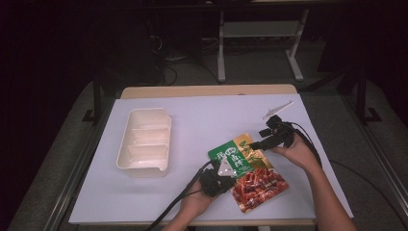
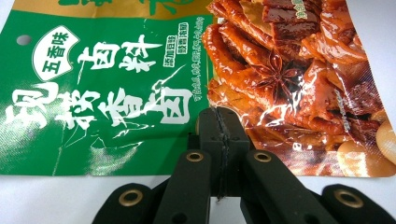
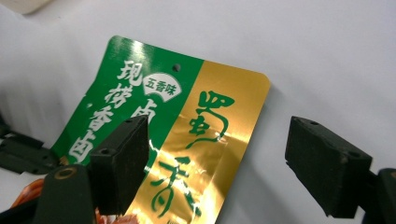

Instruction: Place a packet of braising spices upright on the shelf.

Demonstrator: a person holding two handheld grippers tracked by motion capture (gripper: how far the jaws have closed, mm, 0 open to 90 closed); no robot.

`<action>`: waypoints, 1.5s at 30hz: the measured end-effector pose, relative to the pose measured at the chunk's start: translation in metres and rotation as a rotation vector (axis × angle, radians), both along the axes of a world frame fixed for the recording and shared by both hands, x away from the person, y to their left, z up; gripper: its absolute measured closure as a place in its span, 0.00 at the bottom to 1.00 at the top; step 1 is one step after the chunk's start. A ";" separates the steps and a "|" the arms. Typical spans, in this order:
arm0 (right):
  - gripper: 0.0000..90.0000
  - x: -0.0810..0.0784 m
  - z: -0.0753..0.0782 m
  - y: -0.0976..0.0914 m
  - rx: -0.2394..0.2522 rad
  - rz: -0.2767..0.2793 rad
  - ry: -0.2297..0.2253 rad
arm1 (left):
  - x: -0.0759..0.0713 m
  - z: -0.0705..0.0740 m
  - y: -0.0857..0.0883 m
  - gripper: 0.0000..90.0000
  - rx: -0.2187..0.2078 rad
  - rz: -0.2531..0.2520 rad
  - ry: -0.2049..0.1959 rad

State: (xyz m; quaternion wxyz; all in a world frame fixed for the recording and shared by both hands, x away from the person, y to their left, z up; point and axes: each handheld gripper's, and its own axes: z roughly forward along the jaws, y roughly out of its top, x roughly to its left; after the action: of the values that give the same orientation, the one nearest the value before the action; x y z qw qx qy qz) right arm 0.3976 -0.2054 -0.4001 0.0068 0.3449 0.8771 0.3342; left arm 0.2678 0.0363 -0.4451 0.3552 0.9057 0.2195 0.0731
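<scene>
White sheeting covers the table (image 1: pixel 159 192), and on it, toward your near right, lies the seasoning packet (image 1: pixel 248 173), well apart from the cream divided tray (image 1: pixel 144 142) at the left. Your left gripper (image 2: pixel 218 135) is clamped tight on the packet's near edge, while your right gripper (image 3: pixel 219 163) hovers with its jaws spread wide over the gold top corner. This looks like the bracing step before opening, so next bring the right jaws down squarely on that top edge and close before pulling.

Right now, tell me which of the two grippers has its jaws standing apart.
The right gripper: its jaws stand wide above the packet's gold end. The left gripper is pressed shut over the packet's edge.
</scene>
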 end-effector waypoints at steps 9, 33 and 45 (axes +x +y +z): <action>0.32 0.022 -0.027 0.009 -0.045 0.012 0.106 | -0.001 -0.001 0.000 1.00 -0.004 0.004 -0.004; 0.68 0.012 -0.017 0.008 0.017 0.151 0.128 | -0.002 0.000 -0.001 1.00 0.001 0.009 -0.011; 0.73 0.018 -0.029 0.018 -0.008 0.158 0.154 | -0.001 0.000 0.000 1.00 0.000 0.005 -0.010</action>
State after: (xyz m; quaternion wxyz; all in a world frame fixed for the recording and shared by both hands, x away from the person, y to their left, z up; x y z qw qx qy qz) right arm 0.4155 -0.1876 -0.4291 -0.0858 0.2992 0.9008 0.3028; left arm 0.2666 0.0363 -0.4456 0.3562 0.9047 0.2199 0.0787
